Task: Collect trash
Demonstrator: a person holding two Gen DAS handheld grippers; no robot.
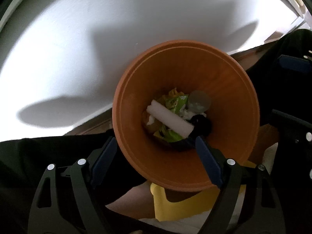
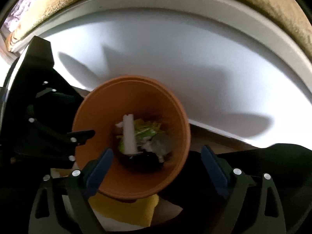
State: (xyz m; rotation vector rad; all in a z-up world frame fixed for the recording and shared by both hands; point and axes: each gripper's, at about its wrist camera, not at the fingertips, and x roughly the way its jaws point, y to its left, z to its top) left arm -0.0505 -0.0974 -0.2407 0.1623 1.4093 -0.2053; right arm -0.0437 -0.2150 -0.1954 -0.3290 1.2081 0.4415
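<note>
An orange bin (image 1: pixel 230 89) stands below both grippers, beside a white table edge. Inside it lie a white foam stick (image 1: pixel 169 121), green wrappers (image 1: pixel 176 103), a grey disc (image 1: pixel 200 101) and a dark object (image 1: pixel 202 123). My left gripper (image 1: pixel 156 161) is open and empty above the bin's near rim. In the right wrist view the bin (image 2: pixel 93 113) holds the same white stick (image 2: pixel 129 134) and green wrappers (image 2: pixel 146 130). My right gripper (image 2: pixel 156 167) is open and empty above the bin. The left gripper's fingers (image 2: pixel 81 134) show at the left of that view.
A white table surface (image 1: pixel 97 48) spreads behind the bin, also in the right wrist view (image 2: pixel 195 68). A yellow object (image 1: pixel 175 204) lies under the bin's near side. Dark fabric (image 1: pixel 48 152) lies at the left. A beige textured wall (image 2: pixel 234 0) is beyond the table.
</note>
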